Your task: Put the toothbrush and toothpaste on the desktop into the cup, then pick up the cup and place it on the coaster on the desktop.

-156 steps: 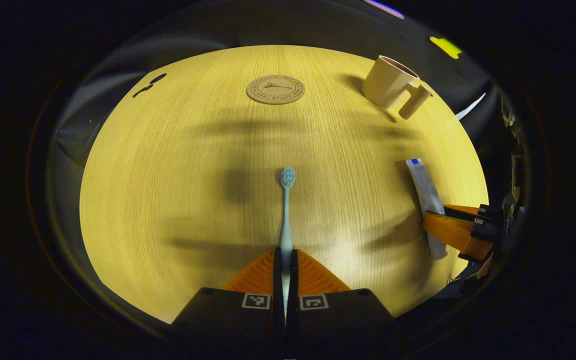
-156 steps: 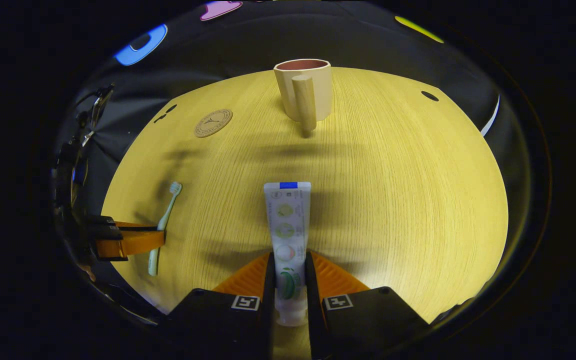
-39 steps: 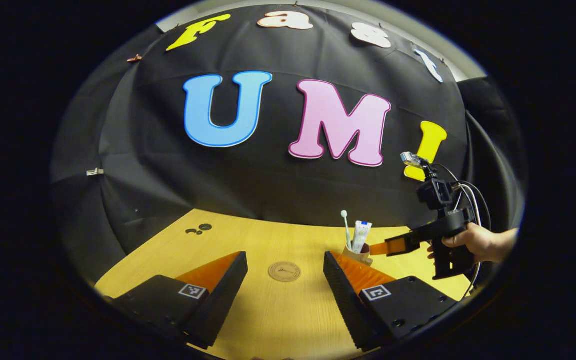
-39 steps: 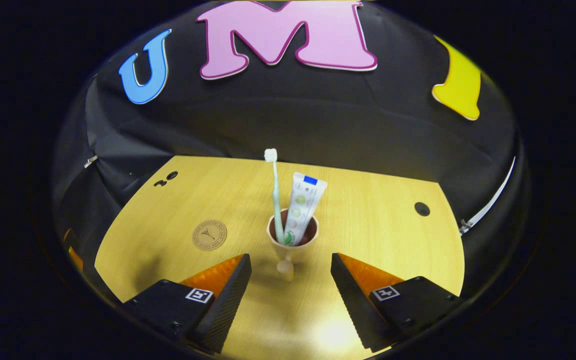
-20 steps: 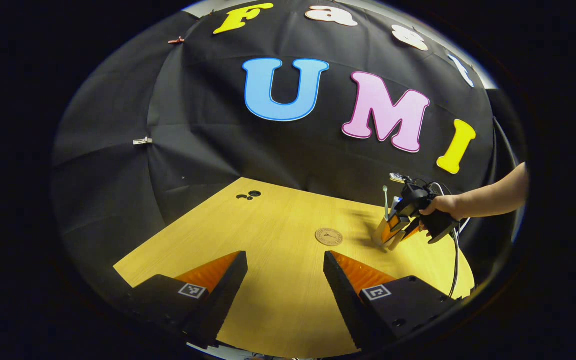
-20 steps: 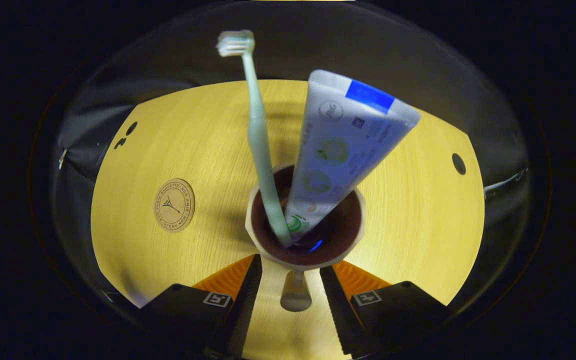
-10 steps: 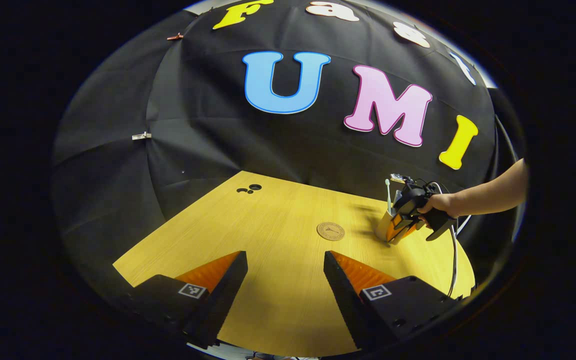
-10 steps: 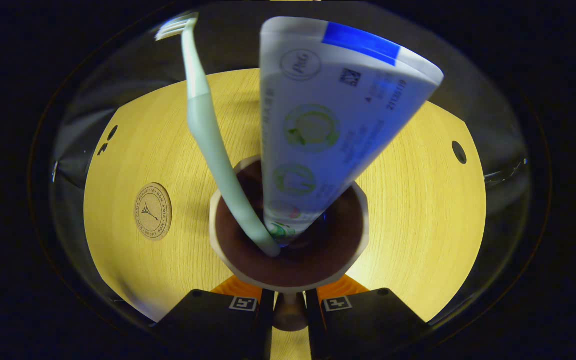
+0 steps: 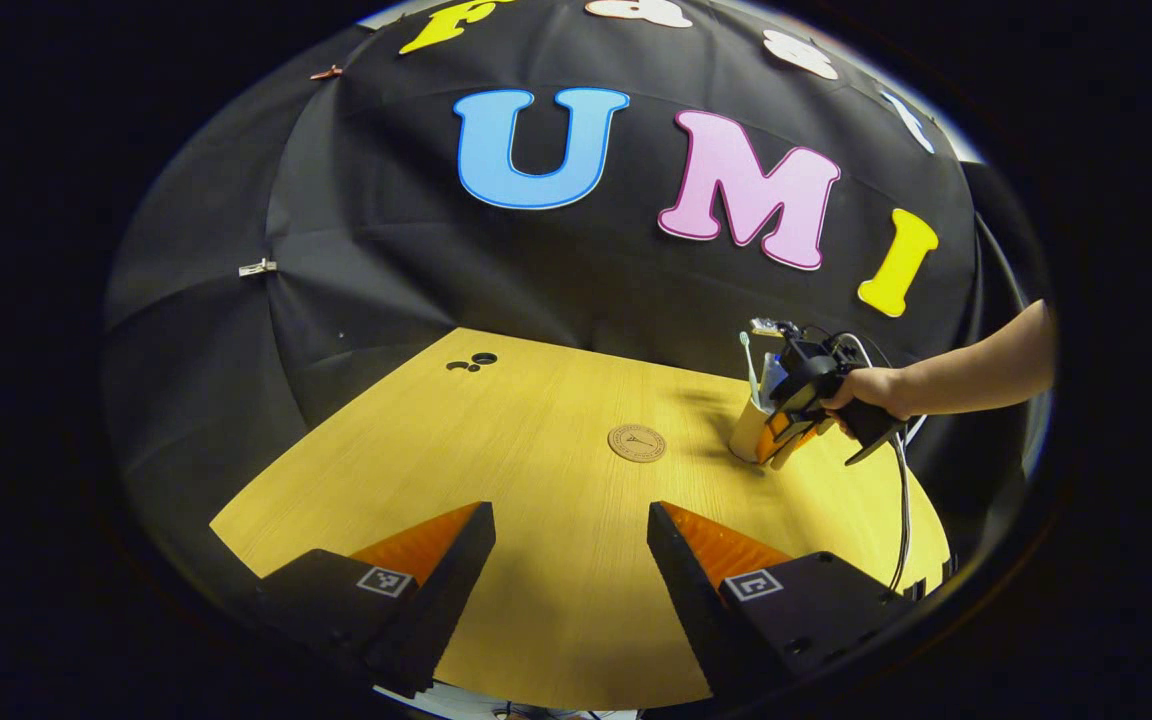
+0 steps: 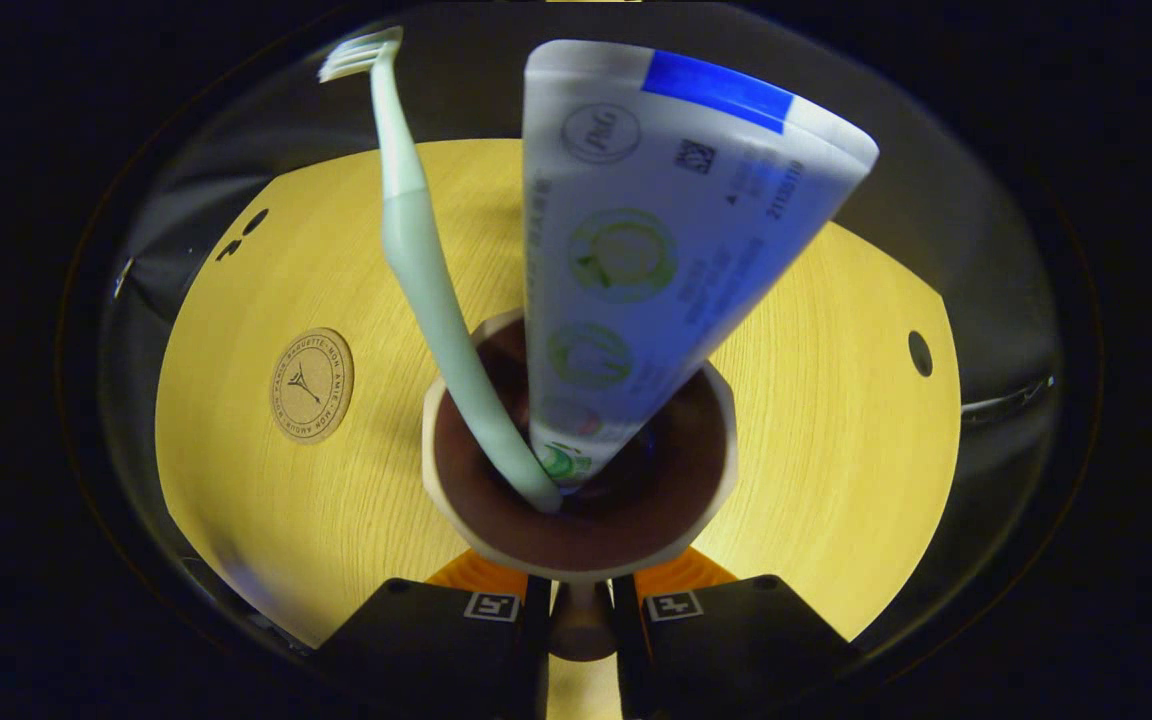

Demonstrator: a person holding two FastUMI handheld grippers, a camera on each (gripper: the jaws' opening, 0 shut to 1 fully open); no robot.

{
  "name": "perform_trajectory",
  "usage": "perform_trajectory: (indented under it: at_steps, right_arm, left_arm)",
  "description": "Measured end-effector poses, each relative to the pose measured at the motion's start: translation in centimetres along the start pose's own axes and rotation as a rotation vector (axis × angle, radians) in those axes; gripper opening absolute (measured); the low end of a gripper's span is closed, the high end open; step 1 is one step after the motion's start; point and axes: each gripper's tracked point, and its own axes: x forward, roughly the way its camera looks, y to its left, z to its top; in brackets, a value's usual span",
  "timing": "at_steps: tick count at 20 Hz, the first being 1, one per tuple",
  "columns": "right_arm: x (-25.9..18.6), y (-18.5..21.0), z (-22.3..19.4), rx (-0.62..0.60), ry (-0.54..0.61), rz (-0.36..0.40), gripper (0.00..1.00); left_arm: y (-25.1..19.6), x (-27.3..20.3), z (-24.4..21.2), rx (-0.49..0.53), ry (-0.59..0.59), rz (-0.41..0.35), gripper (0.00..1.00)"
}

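Right tongs point(image 10: 581, 610) are clamped on the cup point(image 10: 576, 545) handle; the coaster point(image 10: 311, 385) lies to their left. Left tongs point(image 9: 571, 560) are held open, well apart.

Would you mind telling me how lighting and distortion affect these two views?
Right gripper view: fisheye balloons the near toothpaste and bends the toothbrush; the cup interior is dark. Left gripper view: the desktop curves, with a shadow beside the cup.
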Motion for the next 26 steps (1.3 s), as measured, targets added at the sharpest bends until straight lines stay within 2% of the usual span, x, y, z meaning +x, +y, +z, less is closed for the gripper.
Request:
perform_trajectory:
  at_steps: [1, 2, 3, 8, 9, 10, 16, 17, 18, 19, 20, 21, 22, 24, 25, 26]
  right_arm:
    - [-0.7, 0.4, 0.3, 0.011, -0.013, 0.016, 0.31]
    - [-1.4, 0.8, 0.6, 0.018, -0.020, 0.031, 0.36]
    - [-2.0, 1.0, 0.8, 0.010, -0.026, 0.037, 0.31]
    - [-3.7, 3.6, 2.6, -0.062, -0.058, 0.046, 0.31]
    - [-4.0, 4.4, 3.0, -0.072, -0.058, 0.050, 0.26]
    - [-4.1, 5.3, 3.4, -0.086, -0.060, 0.052, 0.31]
    - [-3.4, 11.7, 4.5, -0.162, -0.044, 0.078, 0.31]
    - [-3.0, 12.8, 4.5, -0.174, -0.039, 0.081, 0.26]
    - [-2.8, 13.8, 4.4, -0.181, -0.030, 0.089, 0.31]
    - [-2.1, 15.1, 4.3, -0.190, -0.017, 0.094, 0.26]
    - [-1.8, 16.1, 4.2, -0.197, -0.006, 0.097, 0.31]
    - [-1.3, 16.8, 4.3, -0.201, 0.000, 0.098, 0.26]
    - [-0.8, 16.9, 4.4, -0.202, 0.001, 0.095, 0.26]
    - [-0.6, 16.8, 4.2, -0.208, 0.010, 0.083, 0.36]
    - [-0.5, 17.2, 4.0, -0.215, 0.015, 0.080, 0.31]
    - [-0.2, 17.4, 3.7, -0.224, 0.025, 0.077, 0.31]
  left_arm:
    - [0.1, 0.0, 0.0, 0.001, 0.001, -0.001, 0.97]
    - [0.1, 0.0, -0.1, -0.001, 0.002, 0.000, 0.97]
    - [0.2, -0.1, -0.2, -0.004, 0.002, 0.001, 0.97]
    - [0.8, -0.4, -0.3, -0.014, -0.001, 0.016, 0.97]
    - [0.9, -0.3, -0.3, -0.015, 0.000, 0.022, 0.97]
    - [1.3, -0.5, -0.3, -0.016, 0.002, 0.033, 0.98]
    - [3.5, -1.3, -0.4, -0.045, -0.003, 0.072, 0.98]
    - [3.8, -1.6, -0.4, -0.052, -0.004, 0.077, 0.97]
    - [4.2, -1.7, -0.5, -0.057, -0.005, 0.082, 0.97]
    - [4.6, -1.8, -0.7, -0.061, -0.003, 0.090, 0.97]
    - [5.1, -2.0, -0.9, -0.064, 0.001, 0.102, 0.97]
    - [5.5, -2.3, -1.2, -0.072, 0.004, 0.111, 0.97]
    - [5.9, -2.5, -1.3, -0.083, 0.006, 0.117, 0.97]
    - [6.4, -2.8, -2.0, -0.096, 0.017, 0.128, 0.97]
    - [6.7, -2.9, -2.4, -0.100, 0.026, 0.137, 0.97]
    - [6.9, -3.0, -2.7, -0.106, 0.030, 0.143, 0.98]
